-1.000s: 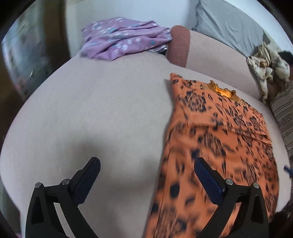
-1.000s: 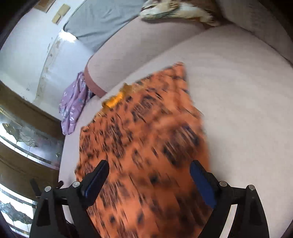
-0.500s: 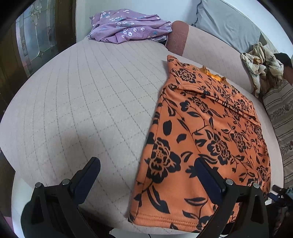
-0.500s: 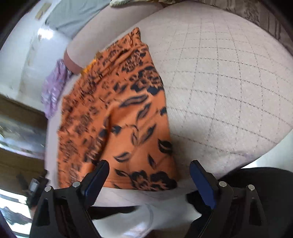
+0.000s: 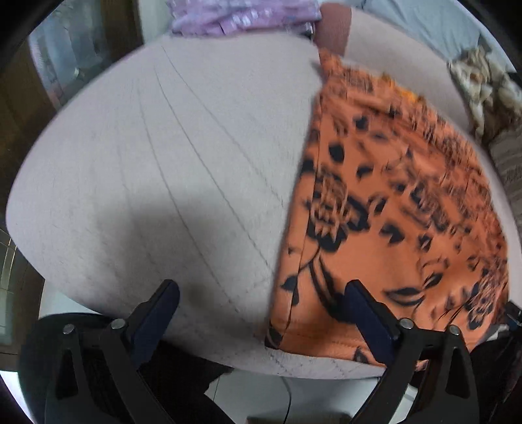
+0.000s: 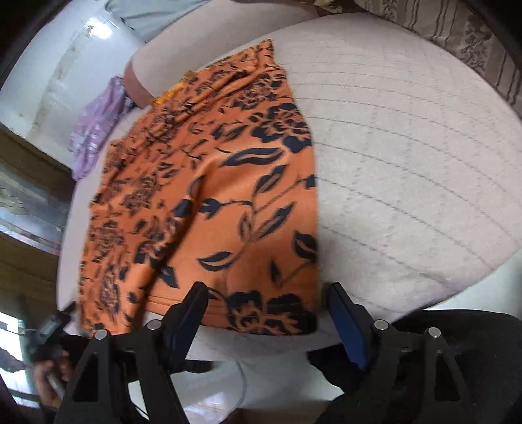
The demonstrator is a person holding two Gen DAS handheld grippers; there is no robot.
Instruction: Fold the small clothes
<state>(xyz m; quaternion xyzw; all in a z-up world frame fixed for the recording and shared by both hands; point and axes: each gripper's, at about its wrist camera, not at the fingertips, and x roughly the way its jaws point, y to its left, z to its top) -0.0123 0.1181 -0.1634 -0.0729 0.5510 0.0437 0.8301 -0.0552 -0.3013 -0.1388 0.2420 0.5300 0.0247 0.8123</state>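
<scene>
An orange garment with black flowers lies flat on a pale quilted cushion, its hem at the near edge. It also shows in the right wrist view. My left gripper is open and empty, just above the hem's left corner. My right gripper is open and empty, its jaws on either side of the hem's right corner.
A purple floral garment lies at the far end of the cushion; it also shows in the right wrist view. A crumpled cream cloth sits at the far right. A grey pillow leans behind. The floor lies below the near edge.
Both grippers have moved down and closer to the garment's near hem. Both stay open. The garment has not moved.
</scene>
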